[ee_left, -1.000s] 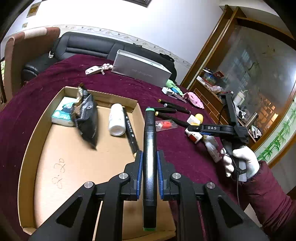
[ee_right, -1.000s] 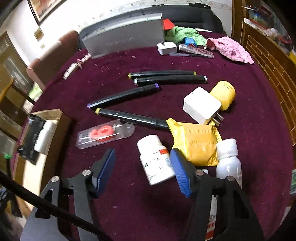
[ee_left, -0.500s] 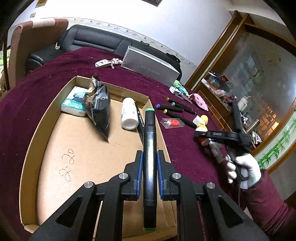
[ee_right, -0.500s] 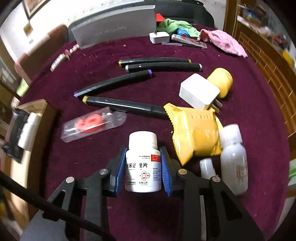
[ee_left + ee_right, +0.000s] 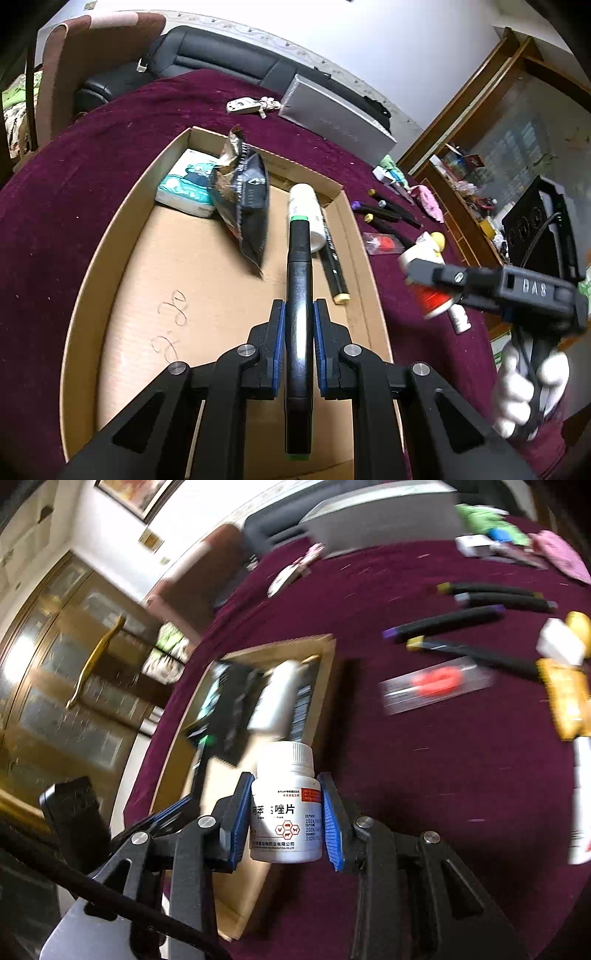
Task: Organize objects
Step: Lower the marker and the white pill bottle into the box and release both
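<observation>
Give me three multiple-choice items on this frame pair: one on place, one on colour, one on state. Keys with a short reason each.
1. Where does the white cylindrical bottle without a label lie?
A. in the shallow brown cardboard box
B. on the cloth beside the markers
C. on the sofa

2. What colour is the cap tip of the black marker held in the left tongs?
A. purple
B. yellow
C. green

3. What are the right tongs doing?
A. standing empty
B. gripping a white pill bottle with a printed label
C. holding a yellow snack packet

Key:
1 A: the white cylindrical bottle rests inside the shallow brown cardboard box, beside a black snack bag.
2 C: the black marker between the pads of the left tongs ends in green.
3 B: the blue pads of the right tongs press both sides of the white pill bottle.
</observation>
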`<state>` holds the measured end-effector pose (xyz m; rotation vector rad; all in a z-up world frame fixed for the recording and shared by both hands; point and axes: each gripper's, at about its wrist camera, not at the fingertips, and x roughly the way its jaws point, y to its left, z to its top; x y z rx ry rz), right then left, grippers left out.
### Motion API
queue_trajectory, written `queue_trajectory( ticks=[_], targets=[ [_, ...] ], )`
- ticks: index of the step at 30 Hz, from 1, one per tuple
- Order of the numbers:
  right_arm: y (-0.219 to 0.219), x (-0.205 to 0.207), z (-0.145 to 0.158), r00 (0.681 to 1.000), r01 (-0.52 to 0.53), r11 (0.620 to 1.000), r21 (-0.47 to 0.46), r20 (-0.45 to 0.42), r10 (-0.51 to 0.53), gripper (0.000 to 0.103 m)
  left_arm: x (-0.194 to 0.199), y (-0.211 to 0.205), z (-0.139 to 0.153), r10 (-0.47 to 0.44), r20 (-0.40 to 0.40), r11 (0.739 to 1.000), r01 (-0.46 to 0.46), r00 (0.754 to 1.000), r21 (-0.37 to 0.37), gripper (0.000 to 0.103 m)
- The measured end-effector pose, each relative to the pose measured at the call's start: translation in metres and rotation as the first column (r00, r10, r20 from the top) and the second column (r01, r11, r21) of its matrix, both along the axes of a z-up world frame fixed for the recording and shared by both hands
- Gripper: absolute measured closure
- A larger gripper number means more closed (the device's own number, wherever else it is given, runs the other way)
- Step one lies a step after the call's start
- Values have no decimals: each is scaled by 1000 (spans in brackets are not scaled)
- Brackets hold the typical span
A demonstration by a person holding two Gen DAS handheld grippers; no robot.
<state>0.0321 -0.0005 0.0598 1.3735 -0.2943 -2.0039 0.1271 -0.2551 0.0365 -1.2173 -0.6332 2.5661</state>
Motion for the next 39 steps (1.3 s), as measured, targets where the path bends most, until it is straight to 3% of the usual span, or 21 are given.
queue_trajectory(
  ticks=[4,8,16,26,30,34,39],
  targets=[
    [-40,4,-10,999,-51,999,17,12,50,70,-10,-1,-1,1,24,1000,0,1000,-22,91],
    [-65,12,-15,997,-65,993,95,-27,68,70,-21,0,-6,-7,53,1000,8,999,-21,92],
    [-74,1,-32,999,-30,988,154,-22,34,70,-36,-1,-18,-11,91,1000,10,996,7,92],
    [-75,-3,-37,1000,-2,985,172,-26,7,70,-27,-11,-14,31,50,999,-33,998,36,89],
    [-76,-1,-37,999,17,983,182,-42,-10,70,-16,-21,-6,67,19,996,-68,998,64,63],
    [-77,0,-34,997,30,981,192,-70,-16,62,-7,-34,-1,104,2,990,-103,995,98,61],
    [-71,2,-30,996,51,985,163,-80,-38,60,2,-48,4,151,-18,983,-149,988,109,60]
  ],
)
